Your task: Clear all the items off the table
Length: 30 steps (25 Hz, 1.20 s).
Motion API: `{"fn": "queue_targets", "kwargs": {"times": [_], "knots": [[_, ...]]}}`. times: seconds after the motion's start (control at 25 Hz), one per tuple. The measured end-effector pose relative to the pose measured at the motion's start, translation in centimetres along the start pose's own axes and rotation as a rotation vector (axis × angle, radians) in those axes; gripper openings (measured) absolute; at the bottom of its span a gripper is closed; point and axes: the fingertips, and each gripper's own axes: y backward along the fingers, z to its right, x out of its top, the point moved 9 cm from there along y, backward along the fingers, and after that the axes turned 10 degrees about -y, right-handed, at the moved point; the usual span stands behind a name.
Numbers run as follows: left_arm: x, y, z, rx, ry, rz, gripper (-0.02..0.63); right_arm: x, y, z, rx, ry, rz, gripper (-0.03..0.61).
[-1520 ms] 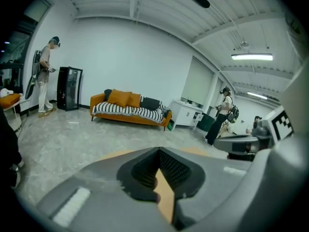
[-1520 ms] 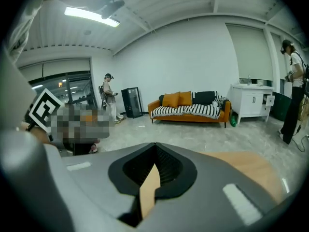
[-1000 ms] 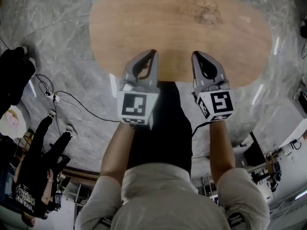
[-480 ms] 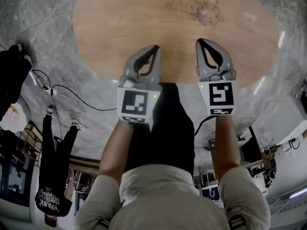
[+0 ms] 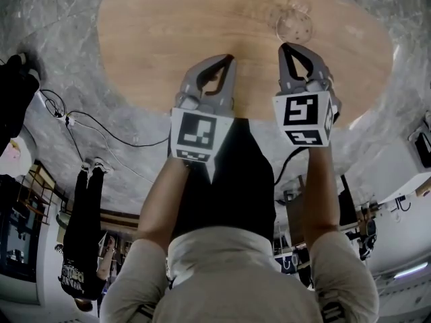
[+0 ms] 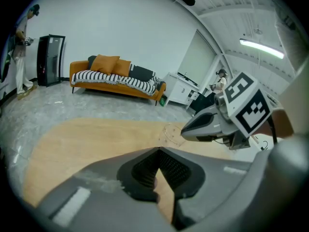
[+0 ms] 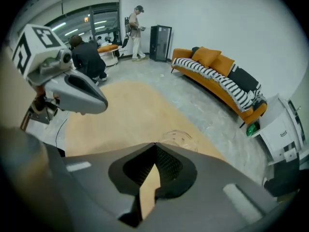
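Observation:
A clear glass dish [image 5: 293,24] lies on the oval wooden table [image 5: 168,25] toward its right side. It also shows as a faint transparent ring in the left gripper view [image 6: 173,132] and in the right gripper view [image 7: 177,139], just past the jaw tips. My right gripper [image 5: 289,46] is shut and empty, its tips a short way in front of the dish. My left gripper [image 5: 225,58] is shut and empty too, over the table's near edge, left of the right one. No other item shows on the wood.
Grey marble floor surrounds the table. Cables [image 5: 81,123] trail on the floor at the left. An orange sofa [image 6: 116,79] stands against the far wall. People [image 7: 87,57] are near the windows, one crouching, one standing by a black cabinet [image 7: 160,43].
Both grippers have moved forward over the table edge, the right one closing in on the glass dish. The head view has tilted, bringing the table lower and nearer.

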Motion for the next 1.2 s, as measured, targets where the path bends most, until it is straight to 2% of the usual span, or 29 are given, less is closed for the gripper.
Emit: {"fn": "queue_targets", "kwargs": {"times": [0.16,0.4,0.44,0.48,0.52,0.96,1.2], "knots": [[-0.1,-0.2,-0.3,-0.003,0.013,-0.004,0.02,-0.8,-1.0,0.4,-0.014,0.096,-0.095,0.008],[-0.8,-0.7,-1.0,0.003,0.049,-0.018,0.02,-1.2,-1.8,0.9,-0.038,0.255,-0.163,0.009],[-0.8,-0.8,-0.9,0.001,0.052,-0.018,0.021,-1.4,-1.8,1.0,-0.036,0.285,-0.179,0.022],[-0.9,-0.9,-0.8,0.0,0.055,-0.018,0.02,-1.7,-1.8,1.0,-0.03,0.315,-0.196,0.069],[-0.9,-0.9,-0.8,-0.002,0.057,-0.017,0.02,-1.9,-1.8,1.0,-0.023,0.34,-0.21,0.09],[-1.0,-1.0,-1.1,-0.007,0.058,-0.015,0.02,-2.5,-3.6,0.3,0.009,0.501,-0.268,0.095],[-1.4,-1.1,-1.2,0.006,0.074,-0.031,0.021,-2.6,-4.6,0.2,0.011,0.535,-0.29,0.079]]}}
